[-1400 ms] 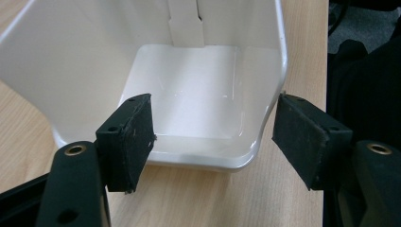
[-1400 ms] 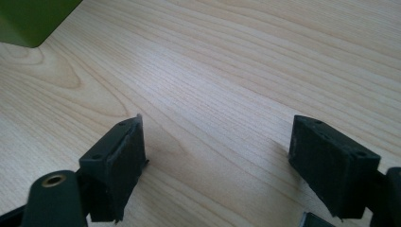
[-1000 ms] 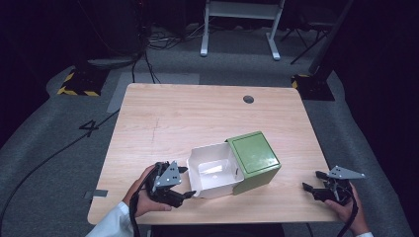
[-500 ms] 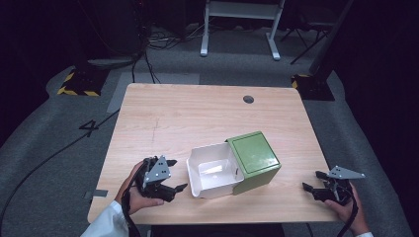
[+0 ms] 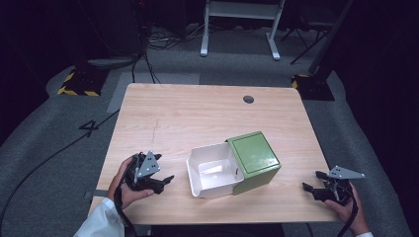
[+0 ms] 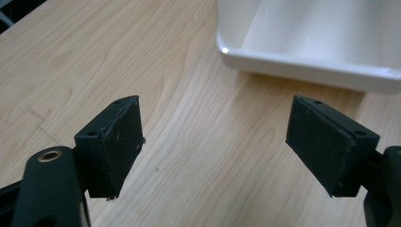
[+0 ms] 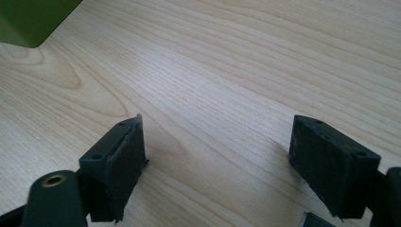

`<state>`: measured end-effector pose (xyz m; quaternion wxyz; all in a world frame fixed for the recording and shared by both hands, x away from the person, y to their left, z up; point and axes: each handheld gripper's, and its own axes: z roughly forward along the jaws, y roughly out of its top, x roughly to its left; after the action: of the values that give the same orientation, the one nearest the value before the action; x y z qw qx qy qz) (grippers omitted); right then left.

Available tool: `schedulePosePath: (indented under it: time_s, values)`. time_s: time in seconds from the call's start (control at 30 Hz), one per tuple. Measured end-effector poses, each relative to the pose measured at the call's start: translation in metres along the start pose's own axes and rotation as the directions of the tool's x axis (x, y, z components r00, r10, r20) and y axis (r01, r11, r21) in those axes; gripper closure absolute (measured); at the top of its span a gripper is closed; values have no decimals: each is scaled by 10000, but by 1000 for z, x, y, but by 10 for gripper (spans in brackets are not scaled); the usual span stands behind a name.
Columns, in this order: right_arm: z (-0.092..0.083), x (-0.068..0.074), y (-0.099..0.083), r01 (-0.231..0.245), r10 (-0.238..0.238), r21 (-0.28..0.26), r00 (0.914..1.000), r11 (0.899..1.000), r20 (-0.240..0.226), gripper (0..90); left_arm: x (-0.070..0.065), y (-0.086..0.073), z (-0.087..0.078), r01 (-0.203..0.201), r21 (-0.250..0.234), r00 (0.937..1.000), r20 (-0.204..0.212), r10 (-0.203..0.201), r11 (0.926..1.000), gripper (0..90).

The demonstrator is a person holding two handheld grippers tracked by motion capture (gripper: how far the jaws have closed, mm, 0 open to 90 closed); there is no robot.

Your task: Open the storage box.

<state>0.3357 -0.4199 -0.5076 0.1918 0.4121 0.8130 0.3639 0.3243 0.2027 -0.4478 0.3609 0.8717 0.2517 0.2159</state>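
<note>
1. A white drawer (image 5: 212, 170) sticks out of a green box (image 5: 254, 160) on the near half of the wooden table (image 5: 197, 113). The drawer is pulled open toward the left side. It looks empty, but there is a bright patch on its floor, and I cannot tell if that is only shine or something small.

2. The drawer looks like thin, stiff plastic. I think it is light and smooth, so it could slip or slide easily. The green box looks hard too, with a flat shiny top.

3. A good place to hold the drawer is its front wall or rim (image 6: 302, 66), the thin white edge that faces the left gripper. A pinch over that rim should pull or push it. The green box may need holding from its far side, or it might slide along too.

4. The left gripper (image 5: 160, 181) is just to the left of the drawer, low over the table. Its jaws are wide apart and hold nothing. In the left gripper view the white rim is near, just past the jaws.

5. The right gripper (image 5: 312, 181) is well off to the right, near the table's edge. Its jaws are also wide apart and empty. In the right gripper view a corner of the green box shows far off.
</note>
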Motion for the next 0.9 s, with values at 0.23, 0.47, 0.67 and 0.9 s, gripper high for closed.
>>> schedulePosePath:
  time_s: [0.23,0.47,0.67,0.9]
  values:
    - [0,0,0,-1,1,-2,10000,10000,-3,194,13,-19,-1,498,310,9983,-314,-489,9983,197]
    - [0,0,0,-33,33,3,10000,10000,10,194,25,-39,2,1071,691,9927,-631,-1028,9918,195]
    - [0,0,0,-36,36,5,10000,10000,12,194,32,-56,-1,1612,651,9845,-809,-1558,9848,195]
    - [0,0,0,-33,33,4,10000,10000,11,194,36,-69,-1,2051,749,9760,-905,-1982,9759,194]
